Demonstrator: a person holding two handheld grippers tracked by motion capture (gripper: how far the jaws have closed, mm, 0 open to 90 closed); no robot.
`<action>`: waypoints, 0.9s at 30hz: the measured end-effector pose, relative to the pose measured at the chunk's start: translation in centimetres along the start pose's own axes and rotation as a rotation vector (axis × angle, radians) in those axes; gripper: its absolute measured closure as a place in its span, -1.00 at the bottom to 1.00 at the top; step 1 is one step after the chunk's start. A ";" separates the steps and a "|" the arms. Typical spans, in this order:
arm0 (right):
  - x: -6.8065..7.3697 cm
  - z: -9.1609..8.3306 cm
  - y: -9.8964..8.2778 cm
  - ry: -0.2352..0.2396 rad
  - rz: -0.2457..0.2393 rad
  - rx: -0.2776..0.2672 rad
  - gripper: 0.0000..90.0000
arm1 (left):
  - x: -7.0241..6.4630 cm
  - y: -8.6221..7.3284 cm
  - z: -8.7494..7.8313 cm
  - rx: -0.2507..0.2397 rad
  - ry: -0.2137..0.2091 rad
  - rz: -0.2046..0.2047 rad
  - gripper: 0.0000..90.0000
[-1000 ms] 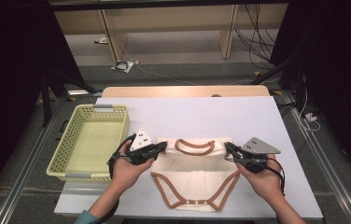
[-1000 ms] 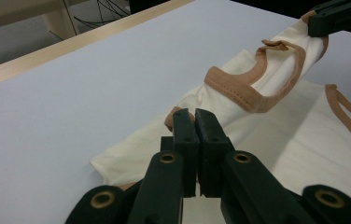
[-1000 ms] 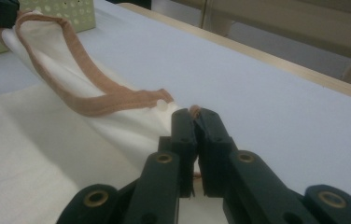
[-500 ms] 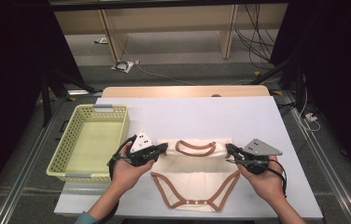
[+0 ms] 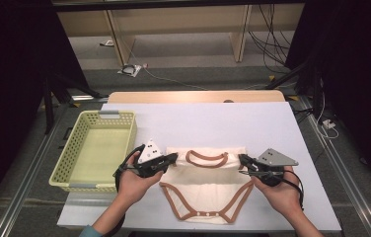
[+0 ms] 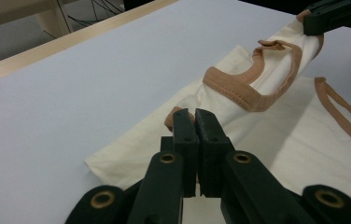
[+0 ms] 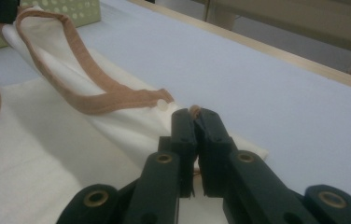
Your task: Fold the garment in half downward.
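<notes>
A cream baby bodysuit (image 5: 205, 186) with brown trim lies flat near the front of the white table (image 5: 198, 118), its neck end away from the person. My left gripper (image 5: 173, 157) is shut on its left shoulder corner, and the left gripper view shows the jaws (image 6: 193, 116) pinching the cloth (image 6: 276, 140) at a brown edge. My right gripper (image 5: 242, 159) is shut on the right shoulder corner, where the jaws (image 7: 193, 115) clamp the cream fabric (image 7: 47, 154). The neck edge is raised and stretched between the two grippers.
A pale yellow-green plastic basket (image 5: 130, 133) stands empty at the table's left, close to the left hand; it is also at the top left of the right gripper view (image 7: 71, 9). Beyond the table's wooden far edge (image 5: 193, 96) lie floor, cables and furniture legs.
</notes>
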State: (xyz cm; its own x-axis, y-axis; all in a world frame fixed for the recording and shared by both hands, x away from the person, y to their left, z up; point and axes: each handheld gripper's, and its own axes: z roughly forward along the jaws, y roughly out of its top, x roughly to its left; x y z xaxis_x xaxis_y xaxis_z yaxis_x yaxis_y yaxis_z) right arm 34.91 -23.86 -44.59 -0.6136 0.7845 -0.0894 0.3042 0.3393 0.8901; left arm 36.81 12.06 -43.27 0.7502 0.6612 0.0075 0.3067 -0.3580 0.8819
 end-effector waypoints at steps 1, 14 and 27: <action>0.0 0.0 0.0 0.000 0.001 0.000 0.91 | -0.1 0.0 0.0 -0.001 -0.001 -0.001 0.95; 0.1 -0.4 -0.2 0.007 0.002 0.007 0.91 | -0.6 -0.1 0.1 0.007 -0.014 0.011 0.95; 0.2 -0.7 -0.4 0.016 0.006 0.016 0.91 | -1.0 -0.1 0.2 0.011 -0.026 0.014 0.95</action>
State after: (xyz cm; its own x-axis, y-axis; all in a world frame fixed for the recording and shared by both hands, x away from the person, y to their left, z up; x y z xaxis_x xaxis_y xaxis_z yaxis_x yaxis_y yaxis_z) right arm 34.20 -24.21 -44.64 -0.6232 0.7783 -0.0772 0.3191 0.3432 0.8834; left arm 36.14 11.37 -43.49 0.7696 0.6385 0.0076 0.3024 -0.3749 0.8764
